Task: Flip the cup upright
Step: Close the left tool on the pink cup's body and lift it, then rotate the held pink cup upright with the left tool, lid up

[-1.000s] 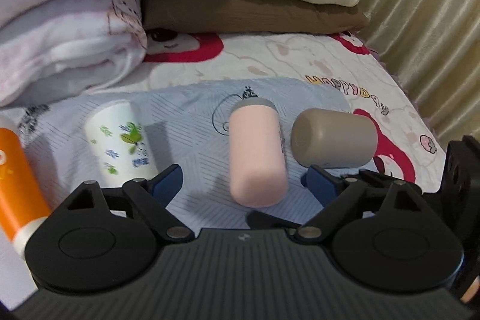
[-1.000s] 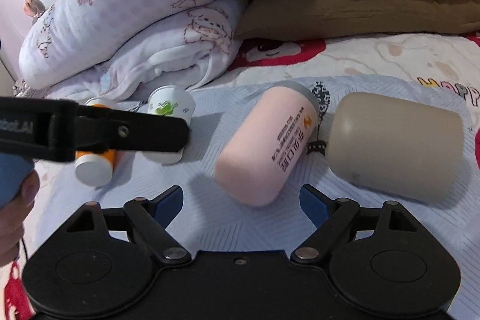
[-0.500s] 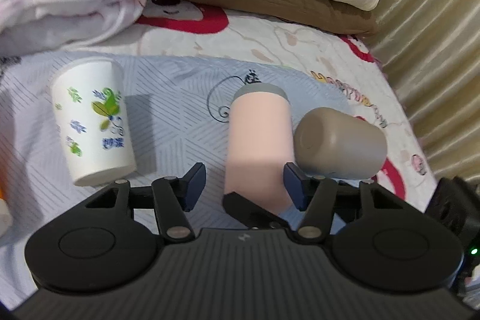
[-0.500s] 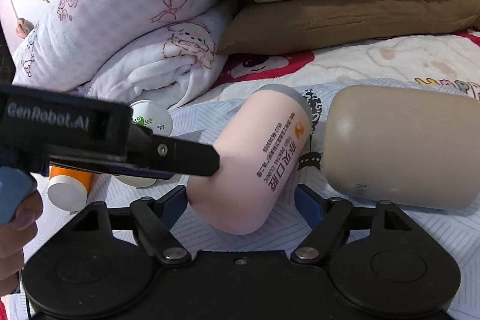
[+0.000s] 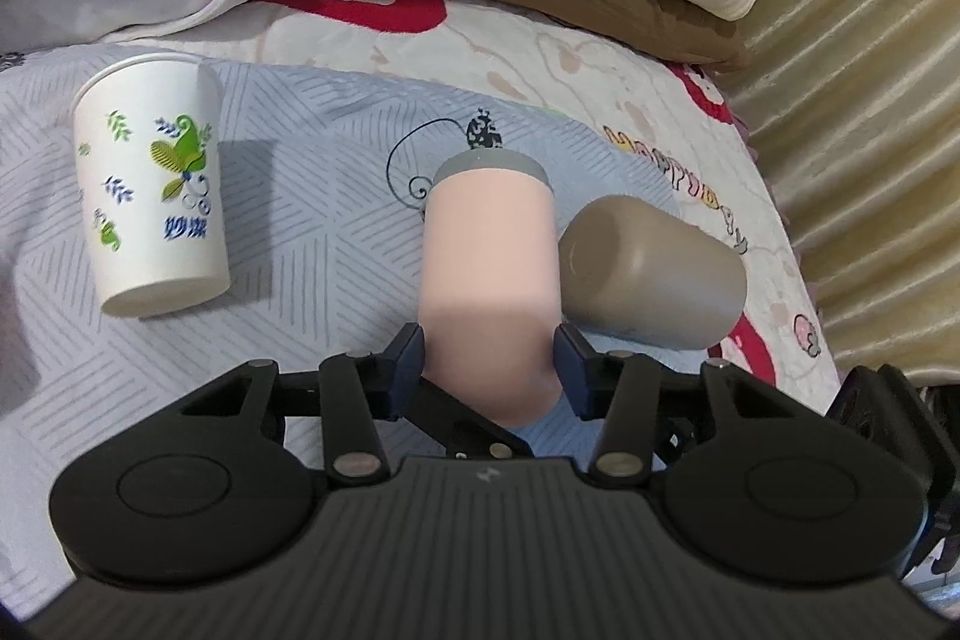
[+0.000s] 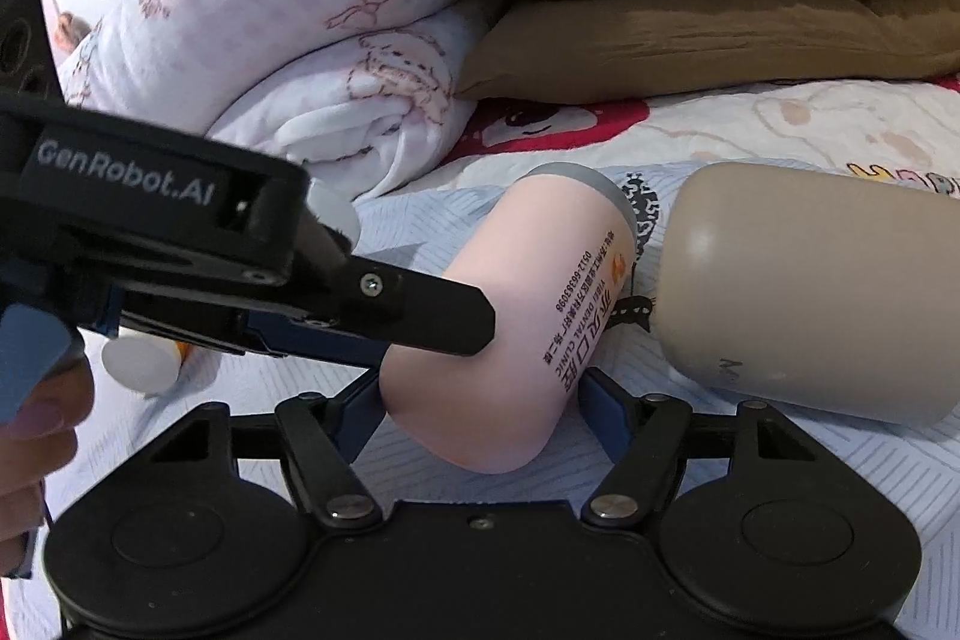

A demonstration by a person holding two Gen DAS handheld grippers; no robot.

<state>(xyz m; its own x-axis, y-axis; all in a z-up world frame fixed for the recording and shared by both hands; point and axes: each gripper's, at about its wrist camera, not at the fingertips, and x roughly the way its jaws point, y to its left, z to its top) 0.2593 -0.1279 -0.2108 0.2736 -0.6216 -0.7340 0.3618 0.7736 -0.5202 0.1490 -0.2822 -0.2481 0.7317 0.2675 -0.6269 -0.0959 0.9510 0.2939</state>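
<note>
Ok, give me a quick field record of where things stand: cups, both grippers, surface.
surface: patterned bedspread
pink cup: on its side, grey rim pointing away from the cameras
tan cup: on its side, just right of the pink cup
paper cup: lying to the left, apart from the others
left gripper: fingers on both sides of the pink cup's near end, touching or nearly so
right gripper: also straddles the pink cup's near end, jaws wider than the cup
task status: no cup upright yet
</note>
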